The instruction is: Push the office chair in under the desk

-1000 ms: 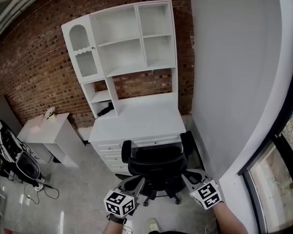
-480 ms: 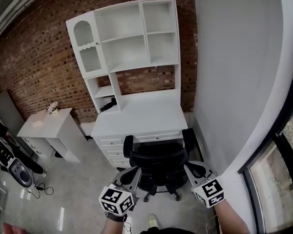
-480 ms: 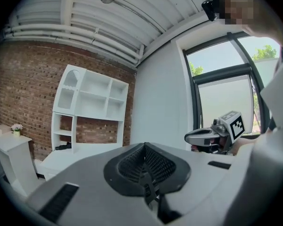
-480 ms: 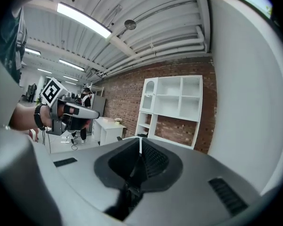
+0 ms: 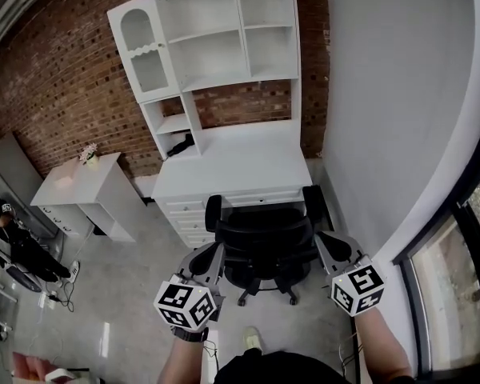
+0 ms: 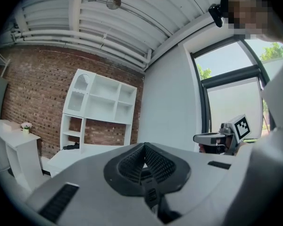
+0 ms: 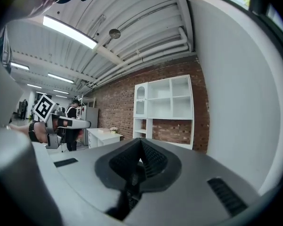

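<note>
Head view, left tool, right tool, both pinched closed, flanking office chair

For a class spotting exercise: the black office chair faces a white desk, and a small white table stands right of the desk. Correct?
No. The small white table stands left of the desk, seen in the head view; the black office chair does face it.

Chair: matt black, whether cloth or mesh cannot be told. Desk and shelves: smooth white paint with a faint sheen. Brick wall: rough, matt. Side wall: smooth, matt. Floor: grey, polished, catching light. Left gripper: matt grey plastic, with ribbed black pads
</note>
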`<state>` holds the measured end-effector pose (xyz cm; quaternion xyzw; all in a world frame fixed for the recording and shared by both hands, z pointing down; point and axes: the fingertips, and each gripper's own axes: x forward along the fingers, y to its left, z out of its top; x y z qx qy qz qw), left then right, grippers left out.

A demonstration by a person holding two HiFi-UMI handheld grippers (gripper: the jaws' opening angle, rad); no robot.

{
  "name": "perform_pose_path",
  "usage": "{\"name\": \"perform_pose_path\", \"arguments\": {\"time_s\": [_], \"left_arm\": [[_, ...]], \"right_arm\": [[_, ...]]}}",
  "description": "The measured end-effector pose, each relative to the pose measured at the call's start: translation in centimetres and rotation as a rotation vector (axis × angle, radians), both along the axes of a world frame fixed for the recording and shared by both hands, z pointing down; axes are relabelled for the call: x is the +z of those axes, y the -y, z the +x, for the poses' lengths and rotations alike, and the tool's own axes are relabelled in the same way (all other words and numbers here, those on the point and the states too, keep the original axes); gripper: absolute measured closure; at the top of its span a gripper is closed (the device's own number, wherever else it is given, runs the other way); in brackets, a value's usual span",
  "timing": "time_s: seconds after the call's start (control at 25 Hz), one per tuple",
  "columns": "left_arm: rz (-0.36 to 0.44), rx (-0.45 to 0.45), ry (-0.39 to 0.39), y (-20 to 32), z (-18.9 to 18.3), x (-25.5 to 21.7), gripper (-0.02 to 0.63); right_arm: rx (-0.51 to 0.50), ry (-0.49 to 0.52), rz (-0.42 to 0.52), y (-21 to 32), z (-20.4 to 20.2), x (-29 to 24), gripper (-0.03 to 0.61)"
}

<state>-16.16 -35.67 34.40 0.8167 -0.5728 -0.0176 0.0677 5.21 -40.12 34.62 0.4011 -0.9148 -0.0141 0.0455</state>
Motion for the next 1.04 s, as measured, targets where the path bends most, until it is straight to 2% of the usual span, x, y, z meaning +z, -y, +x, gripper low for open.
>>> {"name": "perform_pose_path", "arguments": {"time_s": [0.52, 1.04], "left_arm": [[-0.026, -0.01, -0.004, 0.8, -0.9, 0.9, 0.607], [-0.014, -0.027, 0.008, 1.1, -1.4, 0.8, 0.607]], "right_arm": [[-0.007, -0.016, -0.004, 0.5, -0.8, 0.5, 0.574], [-0.01, -0.018, 0.0, 0.9, -1.0, 0.7, 0.574]]}}
